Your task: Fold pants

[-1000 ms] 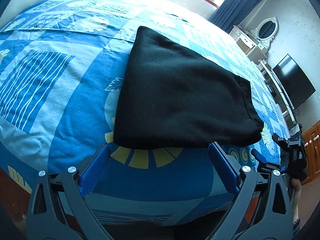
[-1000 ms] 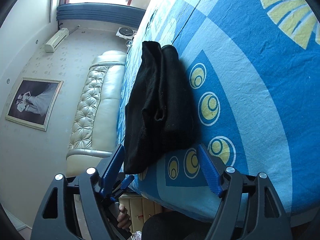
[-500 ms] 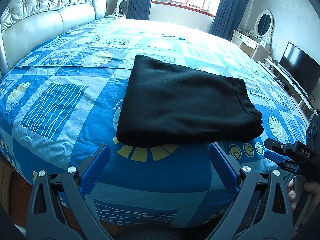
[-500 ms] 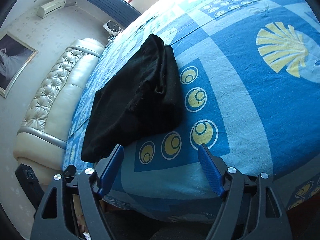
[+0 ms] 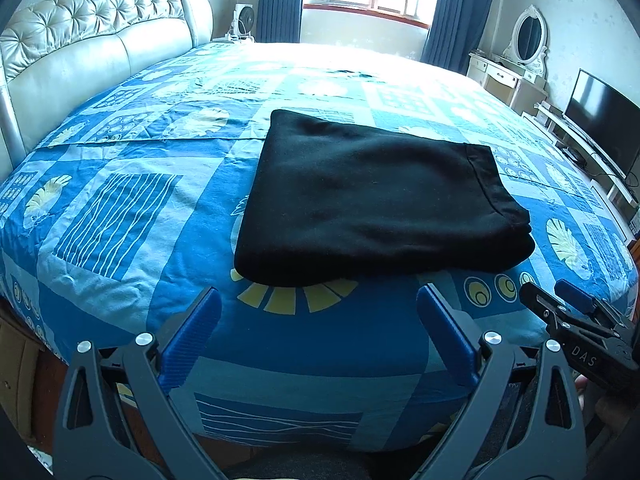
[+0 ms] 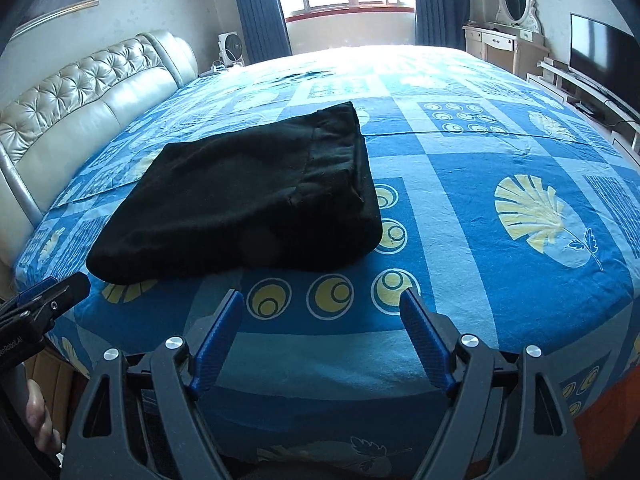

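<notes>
Black pants [image 5: 376, 204] folded flat on a blue patterned bed [image 5: 120, 200], left gripper [image 5: 318, 306] wide open and empty just near of them, right gripper [image 6: 322, 310] empty too, its jaws just opening wider.

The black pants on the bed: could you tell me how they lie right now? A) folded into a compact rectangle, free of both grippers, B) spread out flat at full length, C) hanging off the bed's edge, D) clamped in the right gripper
A: the black pants lie as a folded rectangle on the bed sheet, with the left gripper and right gripper both open and short of them.

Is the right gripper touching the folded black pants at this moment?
Apart. In the right wrist view the right gripper has its fingers spread with only bedsheet between them, and a patterned strip separates them from the folded black pants.
</notes>
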`<action>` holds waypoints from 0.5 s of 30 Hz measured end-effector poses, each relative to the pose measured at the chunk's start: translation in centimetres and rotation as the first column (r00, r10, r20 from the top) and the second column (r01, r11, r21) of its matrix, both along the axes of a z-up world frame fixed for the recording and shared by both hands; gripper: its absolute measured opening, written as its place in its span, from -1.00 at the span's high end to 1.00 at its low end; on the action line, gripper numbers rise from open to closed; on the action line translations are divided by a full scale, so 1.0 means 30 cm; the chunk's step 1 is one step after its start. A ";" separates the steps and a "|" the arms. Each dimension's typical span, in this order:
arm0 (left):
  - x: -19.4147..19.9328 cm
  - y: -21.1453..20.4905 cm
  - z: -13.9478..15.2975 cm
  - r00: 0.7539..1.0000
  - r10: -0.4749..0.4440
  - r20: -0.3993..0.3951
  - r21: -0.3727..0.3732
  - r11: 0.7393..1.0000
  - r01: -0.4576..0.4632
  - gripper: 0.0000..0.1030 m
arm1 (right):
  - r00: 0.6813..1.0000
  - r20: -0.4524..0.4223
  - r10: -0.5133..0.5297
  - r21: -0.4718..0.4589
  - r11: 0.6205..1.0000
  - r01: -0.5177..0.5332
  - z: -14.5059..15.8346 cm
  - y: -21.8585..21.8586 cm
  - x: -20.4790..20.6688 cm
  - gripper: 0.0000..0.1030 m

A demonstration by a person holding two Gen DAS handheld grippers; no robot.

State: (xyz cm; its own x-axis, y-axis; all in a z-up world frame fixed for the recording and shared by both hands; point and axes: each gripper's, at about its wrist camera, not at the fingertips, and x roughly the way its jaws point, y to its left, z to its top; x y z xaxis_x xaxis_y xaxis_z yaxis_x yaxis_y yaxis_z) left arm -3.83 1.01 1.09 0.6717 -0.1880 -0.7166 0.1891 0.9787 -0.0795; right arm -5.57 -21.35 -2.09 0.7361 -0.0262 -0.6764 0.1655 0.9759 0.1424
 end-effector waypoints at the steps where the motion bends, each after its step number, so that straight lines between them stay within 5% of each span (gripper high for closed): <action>1: -0.001 0.000 0.000 1.000 -0.001 0.002 0.000 1.000 0.001 -0.91 | 1.000 0.003 -0.001 -0.013 1.000 0.001 0.002 0.009 -0.001 -0.54; 15: -0.001 0.009 0.013 1.000 0.027 0.005 0.021 0.999 -0.028 -0.92 | 1.000 0.001 -0.030 -0.045 0.999 0.030 0.003 0.024 -0.024 -0.54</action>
